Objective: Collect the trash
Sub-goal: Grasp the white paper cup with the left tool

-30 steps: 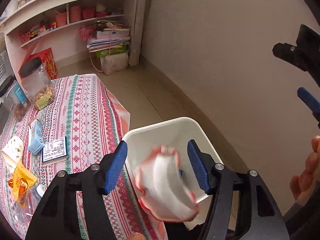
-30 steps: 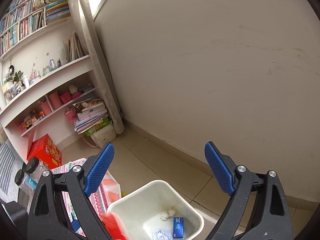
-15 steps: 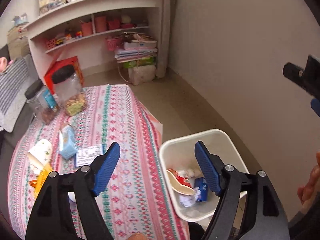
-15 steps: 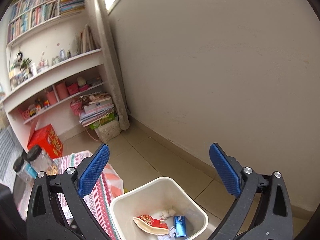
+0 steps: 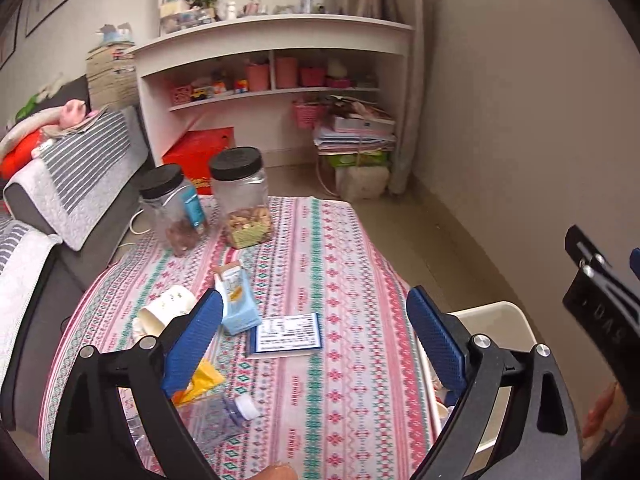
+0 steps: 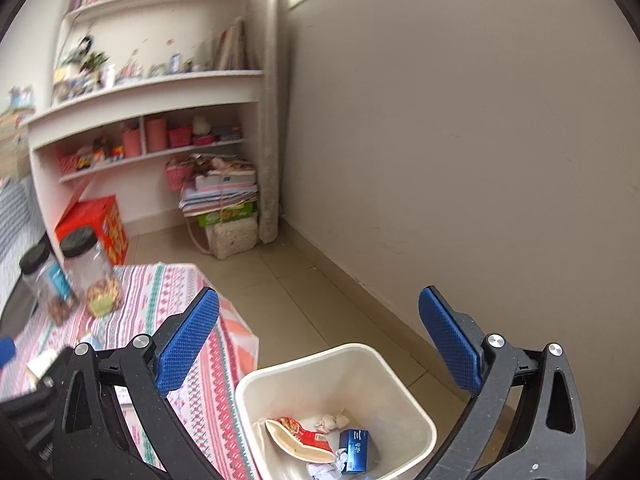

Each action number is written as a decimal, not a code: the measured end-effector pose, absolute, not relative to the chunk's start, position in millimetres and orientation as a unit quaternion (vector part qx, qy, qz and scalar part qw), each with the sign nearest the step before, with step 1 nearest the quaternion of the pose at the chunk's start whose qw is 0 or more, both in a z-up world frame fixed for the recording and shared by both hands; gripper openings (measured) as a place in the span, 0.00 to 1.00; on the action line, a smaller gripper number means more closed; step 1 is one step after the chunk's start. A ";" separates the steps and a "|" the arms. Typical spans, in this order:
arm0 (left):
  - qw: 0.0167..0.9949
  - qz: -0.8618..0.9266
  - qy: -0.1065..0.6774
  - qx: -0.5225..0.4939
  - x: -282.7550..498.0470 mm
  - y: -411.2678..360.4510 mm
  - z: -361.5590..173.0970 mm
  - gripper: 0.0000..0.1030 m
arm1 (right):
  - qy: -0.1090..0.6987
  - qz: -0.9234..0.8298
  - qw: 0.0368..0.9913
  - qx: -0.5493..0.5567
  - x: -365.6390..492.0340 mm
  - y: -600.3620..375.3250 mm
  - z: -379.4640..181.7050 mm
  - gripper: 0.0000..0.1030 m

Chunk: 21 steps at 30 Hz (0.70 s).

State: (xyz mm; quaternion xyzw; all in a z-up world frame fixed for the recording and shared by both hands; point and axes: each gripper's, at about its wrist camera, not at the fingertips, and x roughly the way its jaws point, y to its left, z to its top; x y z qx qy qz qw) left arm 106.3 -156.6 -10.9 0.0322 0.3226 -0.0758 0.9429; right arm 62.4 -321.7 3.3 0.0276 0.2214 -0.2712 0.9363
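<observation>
two jars (image 5: 242, 196), one bin (image 6: 336, 408)

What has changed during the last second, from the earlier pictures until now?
The left hand-held gripper let the red-and-white wrapper fall into the white bin; its jaws have just been opening and are empty, and it swung back over the table. The right hand-held gripper stays open and empty above the bin.

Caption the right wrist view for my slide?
Open right gripper above the white bin holding a red wrapper.
</observation>
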 end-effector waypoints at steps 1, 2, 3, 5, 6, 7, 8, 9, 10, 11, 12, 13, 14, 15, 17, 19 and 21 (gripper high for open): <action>0.943 -0.069 0.324 0.030 107.9 -150.1 -11.7 0.88 | 0.224 -0.267 0.937 0.022 64.2 -315.3 1.3 0.93; 0.942 -0.062 0.327 0.029 109.3 -144.0 -13.0 0.88 | 0.227 -0.262 0.938 0.017 67.9 -308.3 -0.3 0.93; 0.942 -0.055 0.331 0.028 110.3 -137.5 -14.1 0.88 | 0.231 -0.257 0.938 0.014 71.3 -302.8 -1.5 0.93; 0.939 -0.039 0.341 0.029 114.5 -124.7 -18.2 0.88 | 0.238 -0.249 0.939 0.013 76.0 -293.8 -4.2 0.93; 0.937 -0.032 0.346 0.031 117.4 -118.8 -20.3 0.88 | 0.242 -0.243 0.939 0.014 79.5 -288.9 -5.1 0.93; 0.935 -0.026 0.352 0.034 120.4 -113.1 -23.2 0.88 | 0.244 -0.239 0.940 0.015 81.1 -284.0 -6.7 0.93; 0.932 -0.017 0.361 0.040 124.4 -106.6 -27.1 0.88 | 0.246 -0.235 0.940 0.015 81.6 -280.2 -9.0 0.93; 0.928 -0.009 0.369 0.044 128.4 -99.6 -31.4 0.88 | 0.248 -0.230 0.941 0.015 83.3 -275.2 -10.2 0.93; 0.926 -0.002 0.376 0.045 132.5 -92.8 -36.2 0.88 | 0.251 -0.224 0.942 0.014 86.1 -269.4 -11.2 0.93; 0.922 0.002 0.384 0.045 137.1 -86.0 -40.8 0.88 | 0.254 -0.218 0.942 0.013 89.0 -263.3 -12.4 0.93; 0.919 0.007 0.392 0.046 142.2 -79.5 -45.6 0.88 | 0.257 -0.213 0.943 0.012 91.3 -259.2 -13.9 0.93; 0.914 0.012 0.401 0.051 148.0 -72.9 -50.9 0.88 | 0.262 -0.206 0.943 0.012 94.4 -253.5 -15.7 0.93; 0.908 0.019 0.414 0.059 156.4 -64.8 -58.5 0.88 | 0.267 -0.199 0.943 0.013 97.7 -248.5 -17.3 0.93; 0.904 0.026 0.422 0.062 163.3 -57.7 -63.9 0.88 | 0.272 -0.193 0.942 0.014 100.7 -244.1 -18.9 0.93; 0.894 0.041 0.443 0.063 181.8 -40.0 -76.0 0.88 | 0.282 -0.183 0.942 0.017 107.4 -235.7 -22.3 0.93; 0.883 0.049 0.463 0.058 199.7 -22.9 -88.0 0.88 | 0.292 -0.172 0.941 0.015 113.8 -227.3 -26.4 0.93; 0.875 0.054 0.480 0.048 219.5 -4.2 -99.7 0.88 | 0.304 -0.161 0.939 0.012 120.0 -218.7 -32.6 0.93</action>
